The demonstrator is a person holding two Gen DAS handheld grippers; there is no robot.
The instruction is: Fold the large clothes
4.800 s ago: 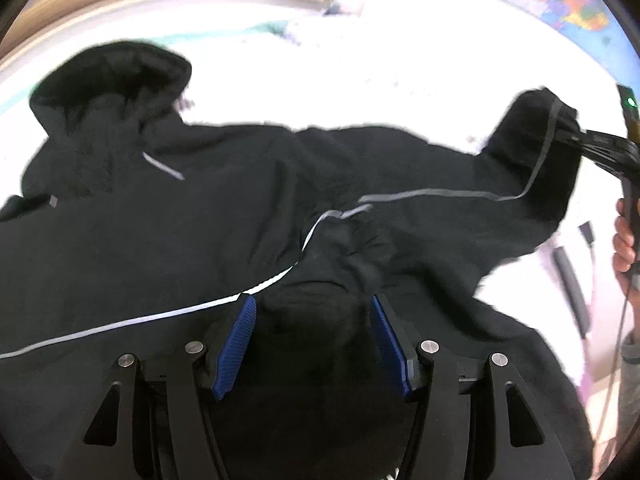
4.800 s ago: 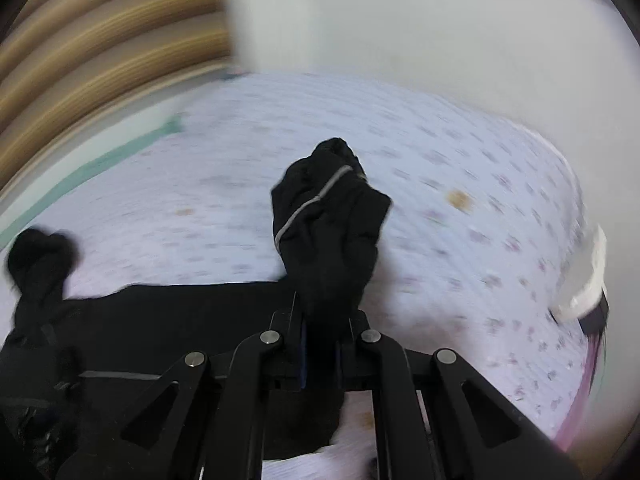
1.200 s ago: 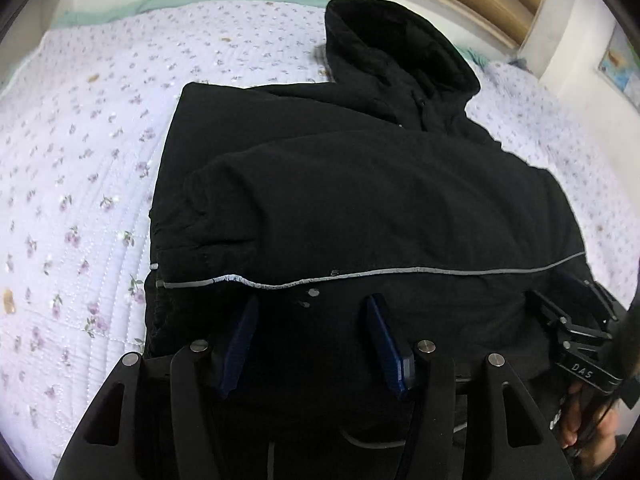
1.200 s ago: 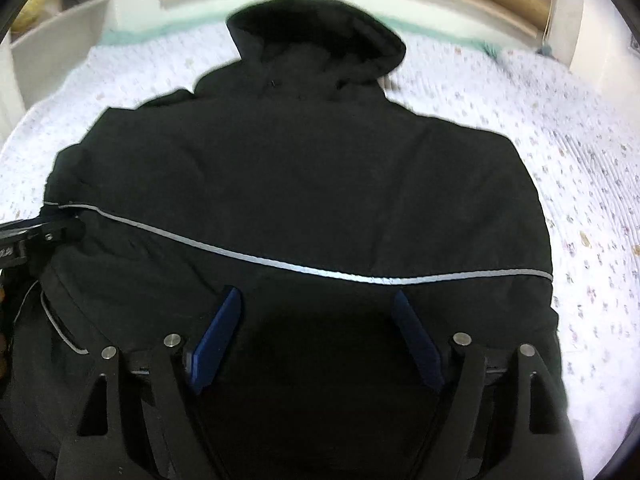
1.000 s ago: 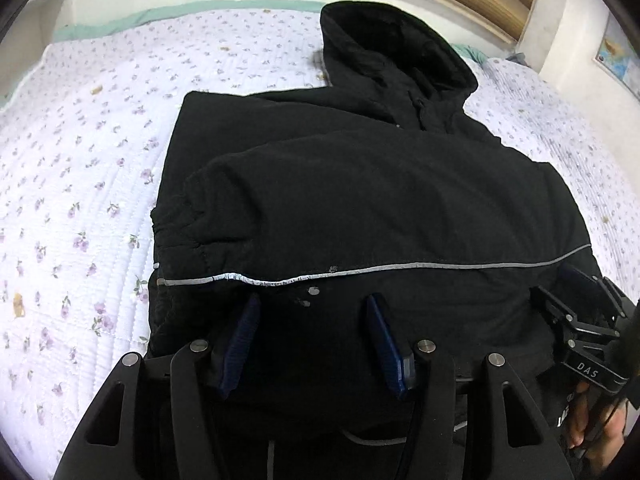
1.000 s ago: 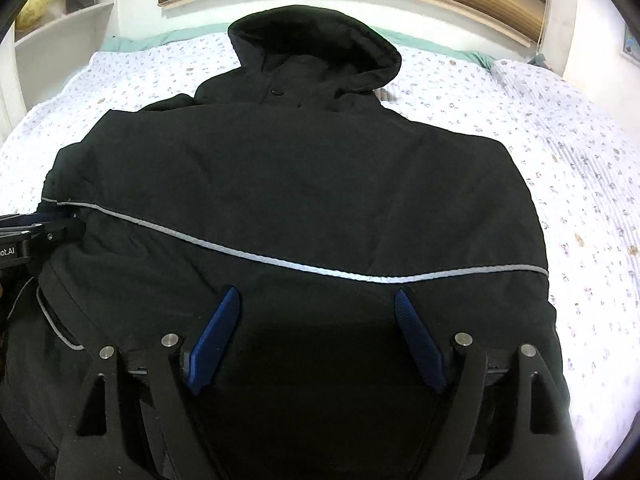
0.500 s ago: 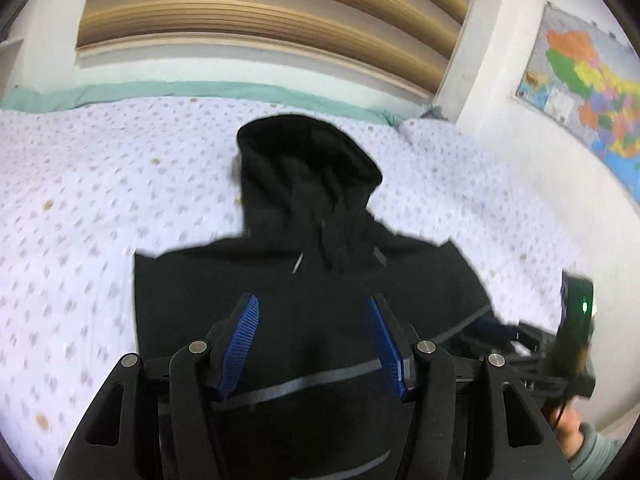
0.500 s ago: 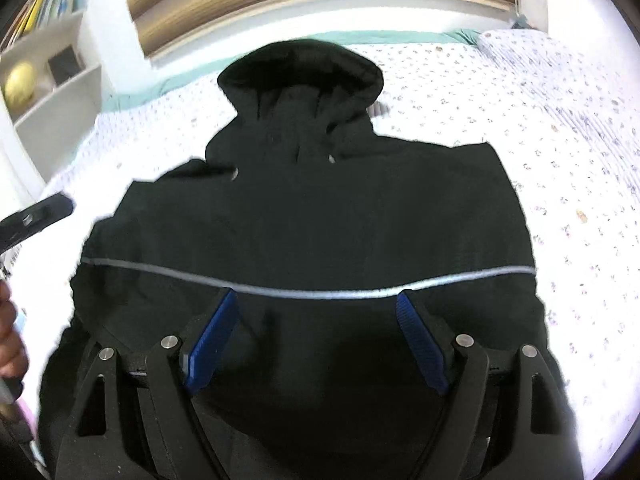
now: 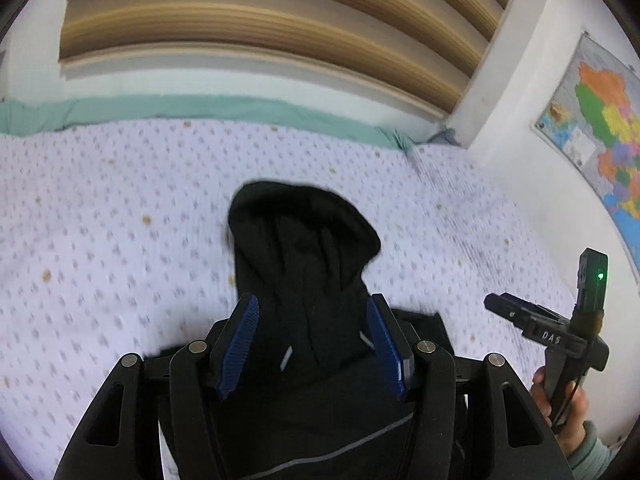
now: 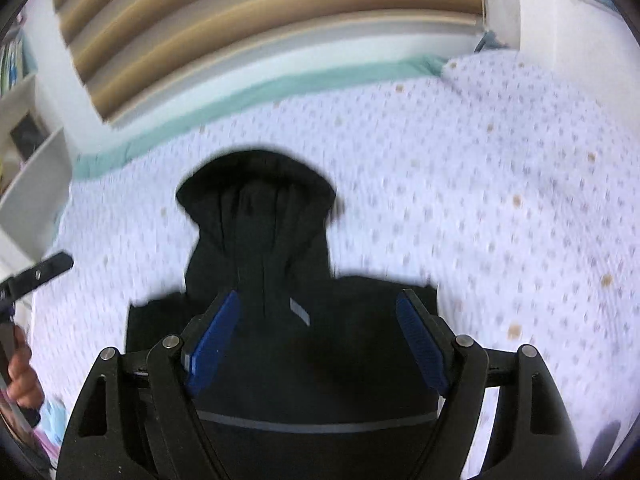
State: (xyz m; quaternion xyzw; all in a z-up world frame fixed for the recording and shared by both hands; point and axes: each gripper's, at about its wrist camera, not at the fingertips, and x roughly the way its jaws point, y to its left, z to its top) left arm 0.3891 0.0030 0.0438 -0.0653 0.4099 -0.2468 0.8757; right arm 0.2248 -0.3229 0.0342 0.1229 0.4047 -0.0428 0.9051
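Note:
A black hooded jacket [image 9: 308,264] with a thin grey reflective stripe lies flat on the bed, hood pointing away from me; it also shows in the right wrist view [image 10: 260,240]. My left gripper [image 9: 312,344] is open and empty, raised above the jacket's shoulders. My right gripper [image 10: 316,340] is open and empty, also raised above the jacket's upper body. The right gripper also shows at the right edge of the left wrist view [image 9: 552,332]. The jacket's lower part is hidden behind the grippers.
The bed has a white quilt with small flowers [image 9: 100,208] and a teal sheet edge [image 9: 160,110] at the far side. A wood-slat wall [image 9: 260,20] stands behind. A map [image 9: 600,128] hangs on the right wall. White shelves [image 10: 28,160] stand at left.
Both grippers have lifted and tilted up from the jacket's folded body; the hood and the far wall now fill the views. The jaws stay open.

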